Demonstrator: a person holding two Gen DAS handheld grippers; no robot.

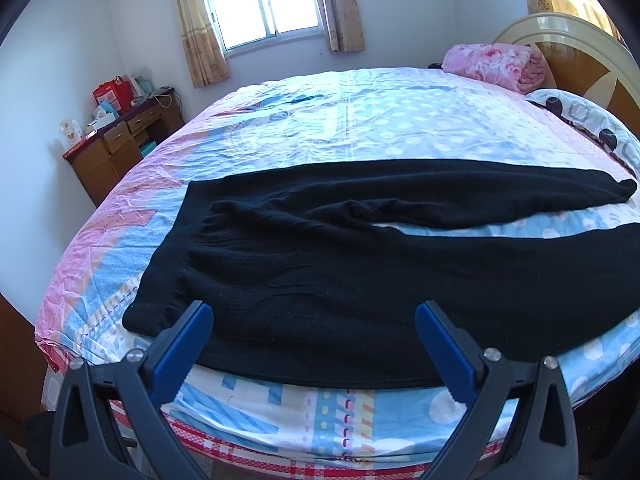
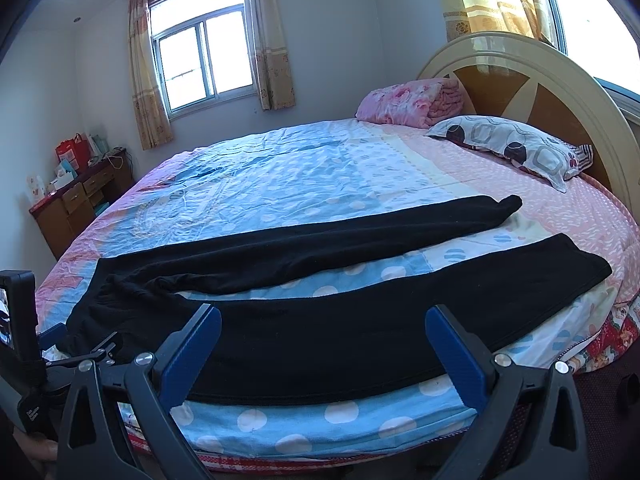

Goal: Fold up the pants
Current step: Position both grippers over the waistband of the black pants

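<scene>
Gaping wide, the left gripper [image 1: 314,310] hangs above the near edge of the black pants [image 1: 320,264] with nothing between its blue fingers [image 1: 182,340]; whether they brush the cloth cannot be told. The right gripper [image 2: 323,314] is spread just as far over the nearer leg and is likewise empty. Unfolded, the pants [image 2: 320,328] lie flat along the near side of the bed [image 2: 280,172], long axis running left to right, waistband at the left, both legs reaching right toward the pillow [image 2: 516,148] and splitting apart. In the left view the nearer leg's hem is cut off at the right edge.
</scene>
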